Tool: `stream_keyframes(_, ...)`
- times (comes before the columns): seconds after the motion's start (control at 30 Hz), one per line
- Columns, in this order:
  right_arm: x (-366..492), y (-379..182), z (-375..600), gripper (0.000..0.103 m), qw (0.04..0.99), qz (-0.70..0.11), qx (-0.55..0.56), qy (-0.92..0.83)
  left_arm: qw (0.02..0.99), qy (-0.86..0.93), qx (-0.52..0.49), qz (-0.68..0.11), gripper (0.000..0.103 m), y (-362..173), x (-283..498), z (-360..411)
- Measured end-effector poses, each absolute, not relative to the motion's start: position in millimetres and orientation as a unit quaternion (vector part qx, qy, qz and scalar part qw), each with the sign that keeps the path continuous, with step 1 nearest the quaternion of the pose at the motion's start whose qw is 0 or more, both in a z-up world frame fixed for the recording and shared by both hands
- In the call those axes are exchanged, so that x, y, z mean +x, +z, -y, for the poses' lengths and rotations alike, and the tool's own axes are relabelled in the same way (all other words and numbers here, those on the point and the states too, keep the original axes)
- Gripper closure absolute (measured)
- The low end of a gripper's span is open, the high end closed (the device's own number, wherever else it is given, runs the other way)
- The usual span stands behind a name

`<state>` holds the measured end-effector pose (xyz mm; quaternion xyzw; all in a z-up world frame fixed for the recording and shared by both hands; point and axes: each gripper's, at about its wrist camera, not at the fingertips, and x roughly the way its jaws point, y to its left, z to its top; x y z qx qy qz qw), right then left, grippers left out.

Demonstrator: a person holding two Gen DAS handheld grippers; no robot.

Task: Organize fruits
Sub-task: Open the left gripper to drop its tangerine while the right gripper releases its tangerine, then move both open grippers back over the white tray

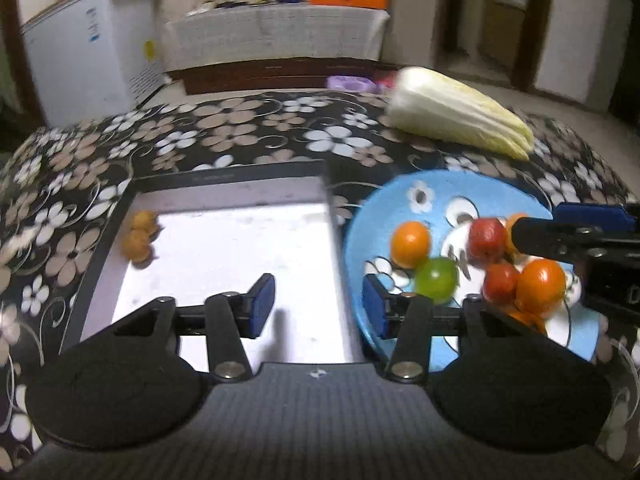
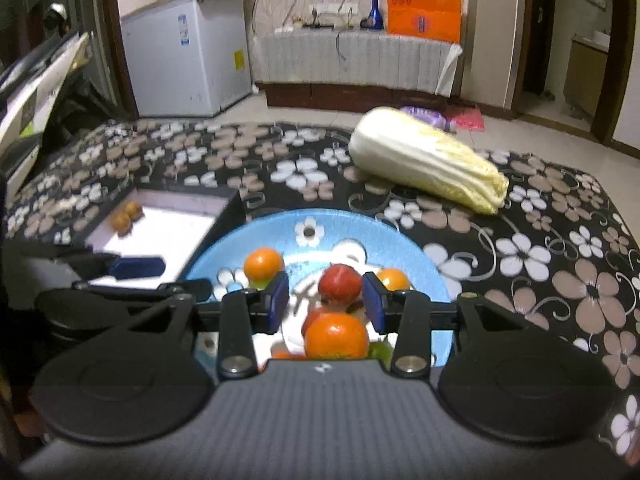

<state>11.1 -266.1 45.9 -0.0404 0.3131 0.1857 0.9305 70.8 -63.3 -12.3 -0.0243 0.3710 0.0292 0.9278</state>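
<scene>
A blue flowered plate [image 1: 360, 236] [image 2: 424, 264] holds several fruits: oranges [image 1: 410, 243] [image 2: 337, 336], red fruits [image 1: 486, 238] [image 2: 339, 283] and a green one [image 1: 436, 280]. A black-rimmed white tray [image 1: 240, 248] [image 2: 168, 228] to its left holds two small brownish-orange fruits [image 1: 138, 236] [image 2: 126, 218]. My left gripper [image 1: 319, 306] is open and empty over the tray's right edge and the plate's left rim. My right gripper [image 2: 325, 307] is open above the plate, its pads on either side of a red fruit without touching it; it also shows in the left wrist view [image 1: 560, 236].
A napa cabbage [image 1: 460, 118] [image 2: 428, 160] lies on the floral tablecloth [image 1: 240, 132] [image 2: 540, 260] behind the plate. A white freezer [image 2: 188, 64], a covered counter and an orange bag [image 2: 424, 6] stand beyond the table.
</scene>
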Motion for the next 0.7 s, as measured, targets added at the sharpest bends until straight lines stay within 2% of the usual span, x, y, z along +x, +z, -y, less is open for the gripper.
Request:
stream_keyframes(0.07, 11, 50, 264, 0.06, 0.934, -0.302, -0.032, 0.19, 0.928, 0.056, -0.049, -0.364, 0.039, -8, 68, 55)
stream_keyframes(0.27, 13, 65, 254, 0.06, 0.938, -0.259, 0.011, 0.23, 0.922, 0.082, -0.082, -0.37, 0.039, -2, 61, 42)
stream_keyframes(0.47, 21, 67, 221, 0.06, 0.926, -0.255, 0.012, 0.278, 0.925, 0.063, -0.11, -0.358, 0.038, 8, 50, 16)
stream_keyframes(0.7, 29, 66, 172, 0.061, 0.909, -0.249, -0.006, 0.333, 0.919, 0.184, -0.06, -0.344, 0.038, 11, 27, -15)
